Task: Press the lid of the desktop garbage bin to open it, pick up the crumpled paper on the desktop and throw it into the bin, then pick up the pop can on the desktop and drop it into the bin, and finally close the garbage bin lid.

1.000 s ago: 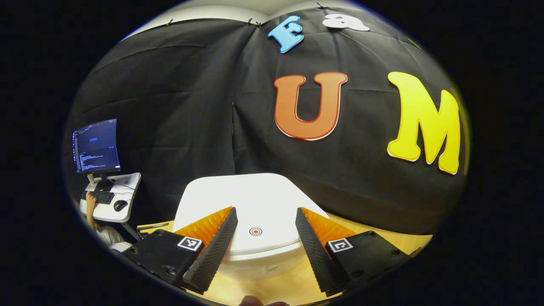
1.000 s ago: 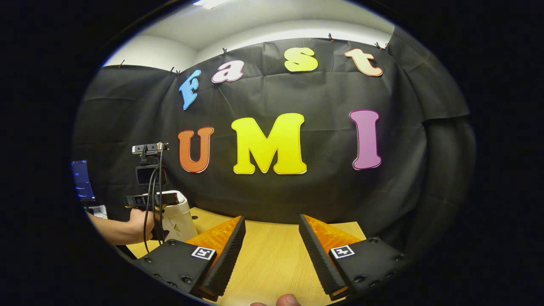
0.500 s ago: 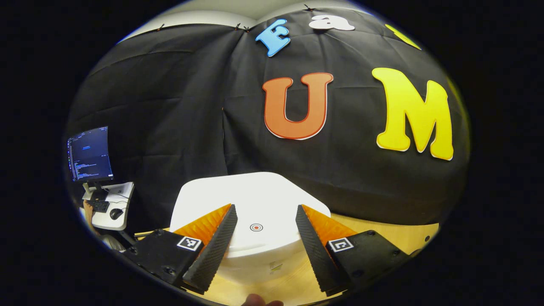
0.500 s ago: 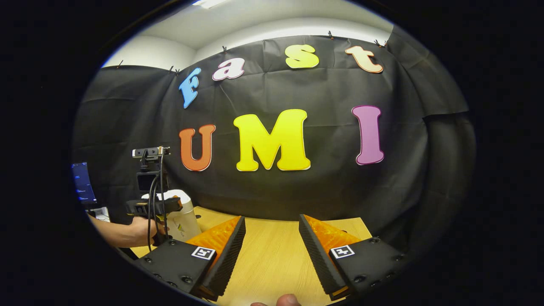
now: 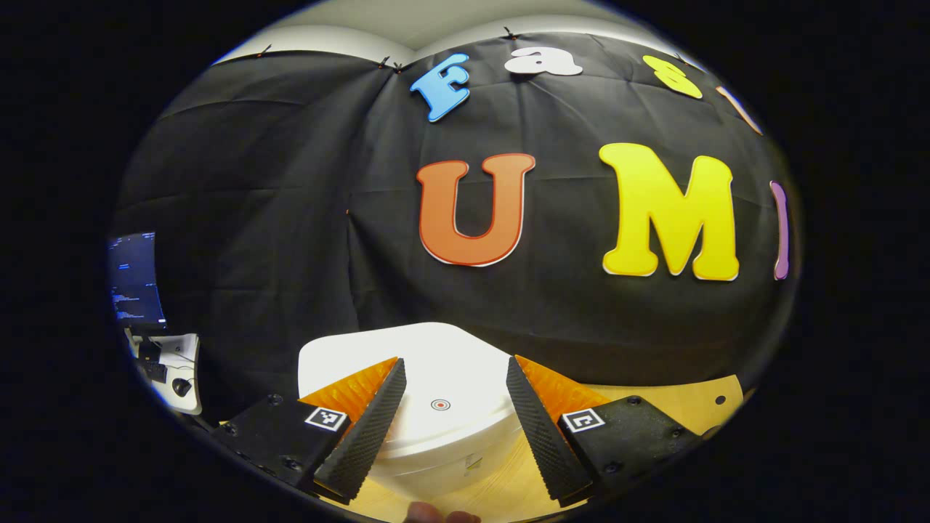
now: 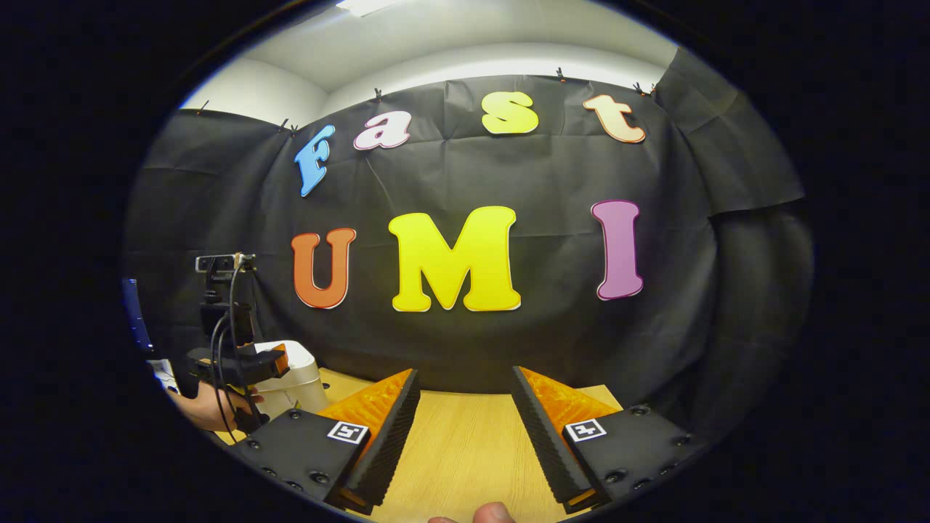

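The white desktop bin (image 5: pixel 436 436) stands on the wooden table right below my left gripper (image 5: pixel 454 362). Its lid (image 5: pixel 407 356) lies down, with a small red ring mark (image 5: pixel 440 404) between my fingers. The left gripper is open and holds nothing, its fingers standing either side of the lid's front part; I cannot tell whether they touch it. In the right gripper view my right gripper (image 6: pixel 466 372) is open and holds nothing above the bare table top (image 6: pixel 465 443). Far left in that view, a hand (image 6: pixel 207 407) holds the left gripper (image 6: pixel 243 363) over the bin (image 6: pixel 294 381).
A monitor (image 5: pixel 134 280) and a small white desk (image 5: pixel 171 359) with a keyboard and mouse sit off the table's left side. The black cloth wall closes the table's back edge. The table's right corner (image 5: pixel 716 403) shows bare wood with a small hole.
The left gripper view has swung right and tipped up a little, so the bin sits lower in it. The lid is still down. In the right gripper view the left gripper has drifted left.
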A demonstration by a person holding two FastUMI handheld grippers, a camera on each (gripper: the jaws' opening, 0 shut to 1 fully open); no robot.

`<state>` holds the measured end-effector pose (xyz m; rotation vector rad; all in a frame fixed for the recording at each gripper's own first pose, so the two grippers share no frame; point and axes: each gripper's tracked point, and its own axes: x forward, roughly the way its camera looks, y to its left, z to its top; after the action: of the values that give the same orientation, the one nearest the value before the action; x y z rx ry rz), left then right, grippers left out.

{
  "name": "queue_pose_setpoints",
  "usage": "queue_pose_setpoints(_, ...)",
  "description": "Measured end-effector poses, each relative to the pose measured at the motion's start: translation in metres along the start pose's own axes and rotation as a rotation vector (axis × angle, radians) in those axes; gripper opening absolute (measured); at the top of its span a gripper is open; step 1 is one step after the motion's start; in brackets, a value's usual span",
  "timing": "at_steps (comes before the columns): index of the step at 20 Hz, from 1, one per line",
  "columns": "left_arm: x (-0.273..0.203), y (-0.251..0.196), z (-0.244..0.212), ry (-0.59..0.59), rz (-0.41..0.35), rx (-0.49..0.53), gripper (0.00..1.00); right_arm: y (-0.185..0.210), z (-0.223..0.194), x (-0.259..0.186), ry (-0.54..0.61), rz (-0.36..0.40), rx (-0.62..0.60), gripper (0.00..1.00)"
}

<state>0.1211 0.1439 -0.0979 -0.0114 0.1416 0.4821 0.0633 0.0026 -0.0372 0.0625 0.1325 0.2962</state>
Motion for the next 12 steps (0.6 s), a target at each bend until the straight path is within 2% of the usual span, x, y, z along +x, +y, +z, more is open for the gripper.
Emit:
queue_pose_setpoints(3, -0.025, -0.02, 0.035, -0.069, -0.129, 0.01, 0.92, 0.013, 0.01, -0.001, -0.023, -0.013, -0.006, 0.83)
queue_pose_setpoints(5, -0.042, -0.024, 0.052, -0.096, -0.185, 0.008, 0.92, 0.02, 0.017, -0.004, -0.045, -0.026, 0.002, 0.81)
queue_pose_setpoints(12, -0.111, -0.048, 0.071, -0.108, -0.368, -0.033, 0.92, 0.031, 0.027, -0.019, -0.082, -0.077, 0.003, 0.83)
